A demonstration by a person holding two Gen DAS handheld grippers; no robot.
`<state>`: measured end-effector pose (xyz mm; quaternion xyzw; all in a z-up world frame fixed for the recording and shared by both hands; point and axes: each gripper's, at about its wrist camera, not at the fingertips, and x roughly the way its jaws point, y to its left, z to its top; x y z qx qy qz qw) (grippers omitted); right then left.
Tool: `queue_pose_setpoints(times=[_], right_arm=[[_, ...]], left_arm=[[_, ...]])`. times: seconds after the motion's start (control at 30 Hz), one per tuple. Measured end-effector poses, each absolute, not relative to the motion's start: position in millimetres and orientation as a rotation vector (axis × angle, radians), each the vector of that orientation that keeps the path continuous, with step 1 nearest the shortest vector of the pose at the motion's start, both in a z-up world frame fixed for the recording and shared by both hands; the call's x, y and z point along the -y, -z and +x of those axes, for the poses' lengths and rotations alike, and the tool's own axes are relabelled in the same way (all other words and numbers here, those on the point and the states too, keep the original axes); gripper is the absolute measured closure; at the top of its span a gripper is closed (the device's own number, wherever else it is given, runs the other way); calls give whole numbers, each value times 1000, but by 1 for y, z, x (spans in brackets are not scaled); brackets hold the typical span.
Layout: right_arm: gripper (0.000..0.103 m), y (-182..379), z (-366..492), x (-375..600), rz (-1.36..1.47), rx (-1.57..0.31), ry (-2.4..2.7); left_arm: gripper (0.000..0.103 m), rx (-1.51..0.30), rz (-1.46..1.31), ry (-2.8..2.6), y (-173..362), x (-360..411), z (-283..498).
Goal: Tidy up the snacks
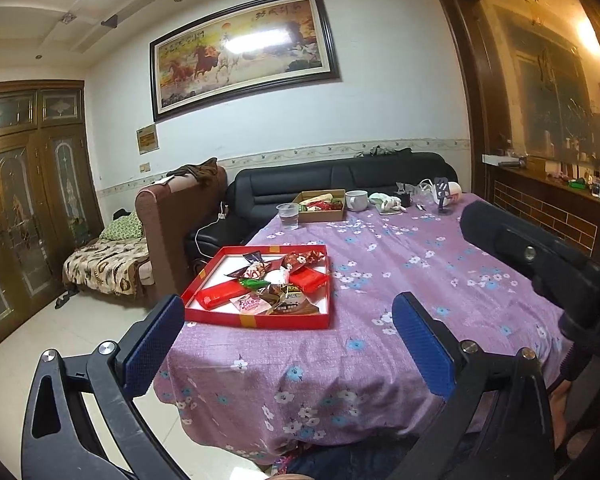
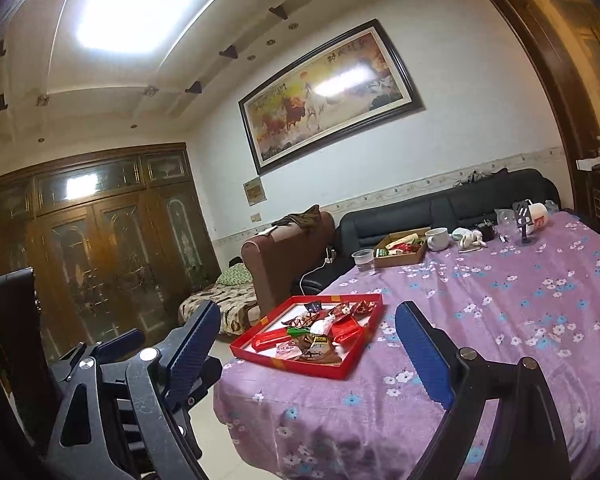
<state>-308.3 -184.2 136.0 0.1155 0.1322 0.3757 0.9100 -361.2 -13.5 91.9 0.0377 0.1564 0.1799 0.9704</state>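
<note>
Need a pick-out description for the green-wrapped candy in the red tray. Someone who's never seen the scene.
Start at the table under the purple floral cloth, then find the shallow red cardboard tray near its left front corner. The small green-wrapped candy lies in the tray's middle, against the long red plastic packet. It is the only green piece there; its neighbours are red, brown or pink.
</note>
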Motion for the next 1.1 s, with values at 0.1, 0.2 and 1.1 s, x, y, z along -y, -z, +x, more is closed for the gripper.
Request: queue_pose_setpoints(times=[0.1,0.2,1.1], right_arm=[[12,-135,-307,186,243,-272,-760],[12,-134,-306,185,251,-279,-759],[12,-134,-307,170,214,-301,-789]], left_arm=[[0,-318,71,-367,-92,12,-362],[0,-315,65,-373,-93,10,-363],[0,-308,66,-395,-94,5,-365]])
